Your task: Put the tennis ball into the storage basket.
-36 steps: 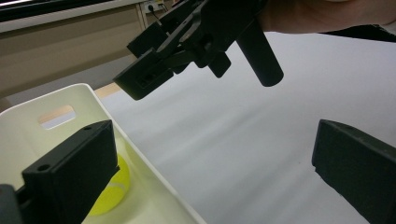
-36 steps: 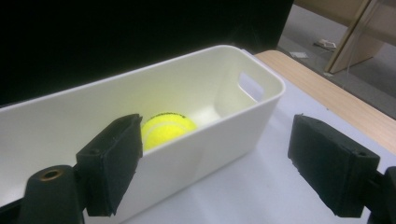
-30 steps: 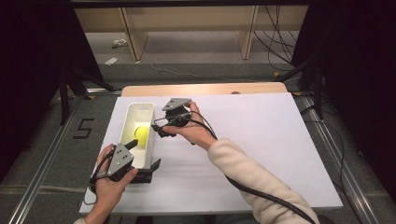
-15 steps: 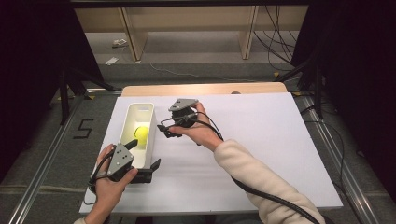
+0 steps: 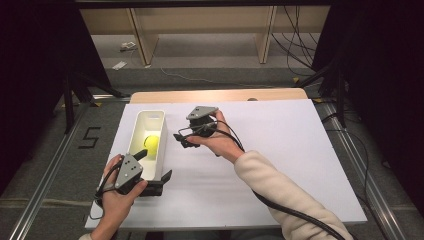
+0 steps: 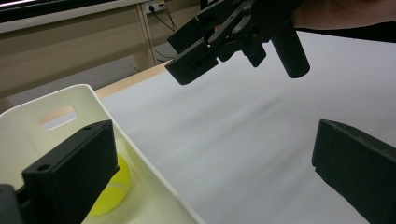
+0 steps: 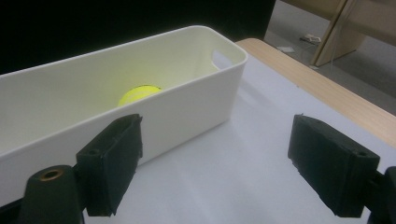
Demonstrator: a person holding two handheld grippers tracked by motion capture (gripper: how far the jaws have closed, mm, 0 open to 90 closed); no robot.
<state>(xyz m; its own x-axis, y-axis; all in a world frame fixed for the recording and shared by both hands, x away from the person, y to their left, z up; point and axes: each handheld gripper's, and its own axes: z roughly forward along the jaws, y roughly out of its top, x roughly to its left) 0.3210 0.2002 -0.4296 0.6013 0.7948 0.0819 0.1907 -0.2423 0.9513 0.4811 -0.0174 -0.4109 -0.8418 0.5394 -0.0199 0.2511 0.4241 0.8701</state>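
Note:
A long white bin [image 5: 161, 145] lies on the left of the white board, with a yellow tennis ball [image 5: 151, 144] inside it. My left gripper [image 5: 154, 166] is open at the bin's near end and straddles its right wall. One jaw is inside, near the ball [image 6: 109, 191]; the other is outside. The bin wall [image 6: 140, 158] runs between them without being pinched. My right gripper [image 5: 184, 140] hovers just right of the bin, open and empty, facing the bin [image 7: 187, 98] and the ball [image 7: 137, 93]. It also hangs in the left gripper view as the right gripper [image 6: 233, 32].
The white board [image 5: 300, 165] stretches wide to the right of the bin. A wooden table edge [image 5: 215, 95] borders its far side. Beyond it stand shelf legs and cables on the floor. Metal rails run along both sides of the table.
My right gripper has drifted a little to the right, away from the bin. The left gripper, the bin and the ball have stayed put.

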